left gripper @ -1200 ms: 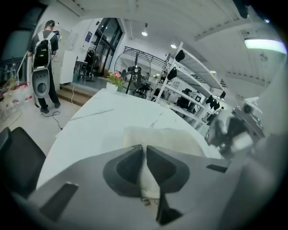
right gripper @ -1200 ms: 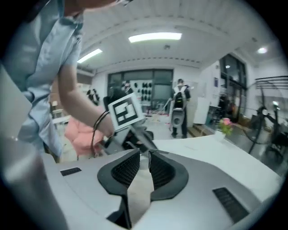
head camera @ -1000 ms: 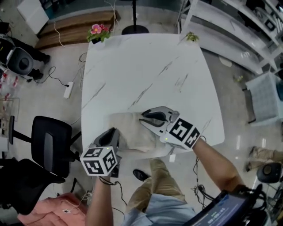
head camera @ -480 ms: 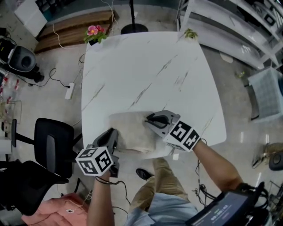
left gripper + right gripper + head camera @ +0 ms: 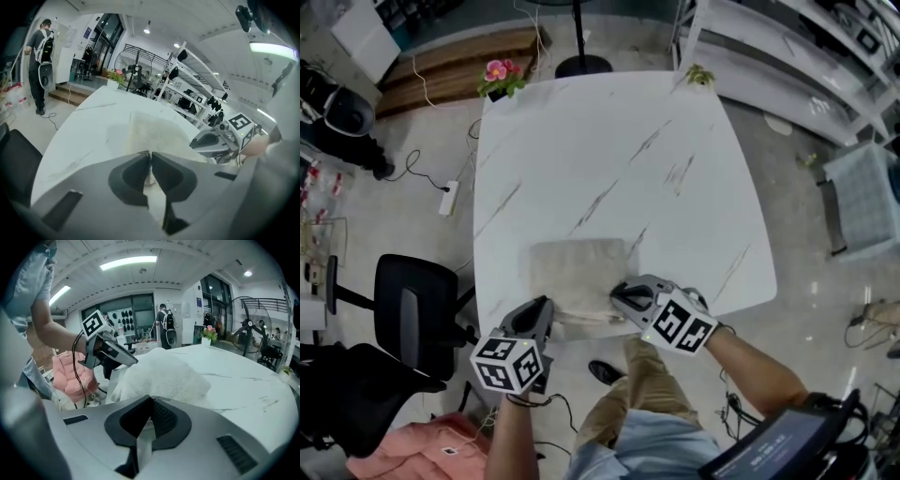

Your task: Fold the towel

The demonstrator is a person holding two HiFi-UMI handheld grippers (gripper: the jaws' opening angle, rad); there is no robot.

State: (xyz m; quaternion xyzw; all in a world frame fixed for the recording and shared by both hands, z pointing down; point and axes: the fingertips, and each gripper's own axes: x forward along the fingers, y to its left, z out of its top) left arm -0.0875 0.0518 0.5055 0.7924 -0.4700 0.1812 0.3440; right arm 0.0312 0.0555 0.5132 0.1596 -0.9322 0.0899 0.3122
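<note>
The towel (image 5: 578,272) is a pale cream one, lying mostly flat at the near end of the white marble-look table (image 5: 609,150), closer to the person's edge than to the middle. Its near edge is the bit being handled, with one gripper on each near corner.

The left gripper (image 5: 546,310) is on the near left corner. In its own view the jaws have just been closing and now sit almost together, with a thin bit of towel edge pinched between them. The rest of the cloth (image 5: 154,133) spreads away over the tabletop.

The right gripper (image 5: 618,298) is on the near right corner. Its jaws look pressed right together on the hem, and the towel (image 5: 161,373) humps up in a soft mound just past the tips. Each gripper shows up in the other's view, the right one (image 5: 212,140) off to the side and the left one (image 5: 112,351) across the towel.

Further out, there's a pot of pink flowers (image 5: 500,72) at the far left corner of the table and a black chair (image 5: 412,314) on the floor to the left. A pink puffy jacket (image 5: 403,448) sits lower down on that side. The left gripper view also shows a person with a backpack (image 5: 40,56) standing well off in the room.
</note>
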